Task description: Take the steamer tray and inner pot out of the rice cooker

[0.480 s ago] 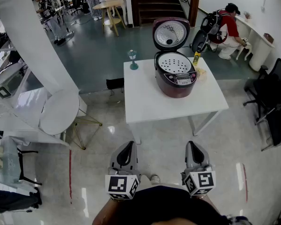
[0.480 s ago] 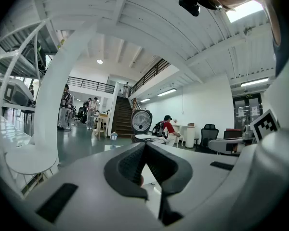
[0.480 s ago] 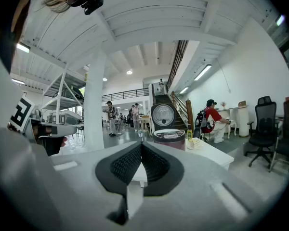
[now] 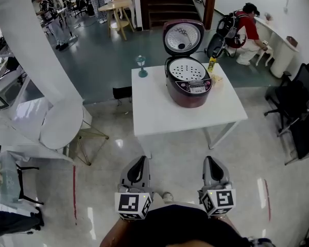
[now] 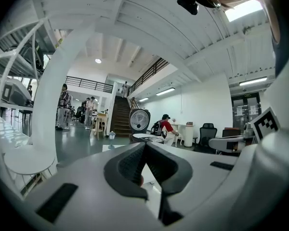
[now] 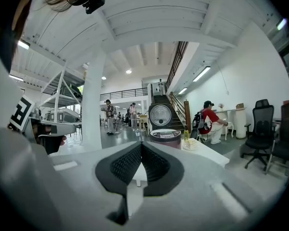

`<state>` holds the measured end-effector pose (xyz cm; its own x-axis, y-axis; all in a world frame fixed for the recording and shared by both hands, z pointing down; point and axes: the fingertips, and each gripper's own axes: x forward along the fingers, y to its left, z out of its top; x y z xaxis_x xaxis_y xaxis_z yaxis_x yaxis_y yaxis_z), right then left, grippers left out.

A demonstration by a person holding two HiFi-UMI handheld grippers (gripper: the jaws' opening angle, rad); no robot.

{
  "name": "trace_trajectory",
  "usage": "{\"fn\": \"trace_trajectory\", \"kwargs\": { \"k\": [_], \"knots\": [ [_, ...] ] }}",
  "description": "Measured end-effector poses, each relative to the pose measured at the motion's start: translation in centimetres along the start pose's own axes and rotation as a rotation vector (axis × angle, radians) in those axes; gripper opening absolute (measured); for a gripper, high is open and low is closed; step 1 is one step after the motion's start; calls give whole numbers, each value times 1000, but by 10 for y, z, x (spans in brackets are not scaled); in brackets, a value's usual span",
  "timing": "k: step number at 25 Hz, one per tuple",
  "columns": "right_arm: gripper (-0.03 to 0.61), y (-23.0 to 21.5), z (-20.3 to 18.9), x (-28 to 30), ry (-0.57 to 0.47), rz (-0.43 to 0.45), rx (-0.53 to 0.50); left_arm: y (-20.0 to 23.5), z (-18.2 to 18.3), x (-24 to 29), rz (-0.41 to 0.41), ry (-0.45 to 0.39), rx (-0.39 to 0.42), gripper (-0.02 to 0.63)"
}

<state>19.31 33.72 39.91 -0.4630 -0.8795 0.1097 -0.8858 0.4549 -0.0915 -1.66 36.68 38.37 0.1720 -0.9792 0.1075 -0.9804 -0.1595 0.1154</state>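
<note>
The task looks to be at its very start. The step in hand is the approach, since nothing has come out of the rice cooker (image 4: 189, 89) yet. It stands on the far half of a white table (image 4: 159, 112) with its lid (image 4: 183, 37) tipped up and back. The steamer tray (image 4: 188, 70), a pale disc full of holes, sits in the cooker's open mouth. The inner pot would be under the tray and cannot be seen.

Both grippers are held low and close to the person's body, side by side, pointing toward the table across a stretch of bare floor. The left gripper (image 5: 144, 146) has its 2 jaws pressed together with nothing between them. The right gripper (image 6: 141, 146) is the same, closed tight and empty.

In each gripper view the cooker shows small and distant just above the jaw tips, so it lies roughly straight ahead but well apart from both.

The next move probably calls for walking up to the table, parting at least 1 pair of jaws, and reaching down to the tray's rim to lift it clear first.
</note>
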Motion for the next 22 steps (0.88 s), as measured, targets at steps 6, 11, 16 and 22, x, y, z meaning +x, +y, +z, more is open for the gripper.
{"fn": "trace_trajectory", "kwargs": {
  "k": [6, 11, 16, 22],
  "knots": [
    [6, -8, -4, 1, 13, -9, 13, -6, -3, 5, -7, 2, 2, 4],
    [6, -8, -4, 3, 1, 24, 82, -22, 9, 7, -107, -38, -4, 5],
    [6, -7, 2, 4, -38, 64, 105, -23, 0, 14, -81, -9, 2, 8],
    [62, -9, 8, 7, -63, 104, 110, -31, -3, 22, -130, 22, 14, 226]
  ]
}}
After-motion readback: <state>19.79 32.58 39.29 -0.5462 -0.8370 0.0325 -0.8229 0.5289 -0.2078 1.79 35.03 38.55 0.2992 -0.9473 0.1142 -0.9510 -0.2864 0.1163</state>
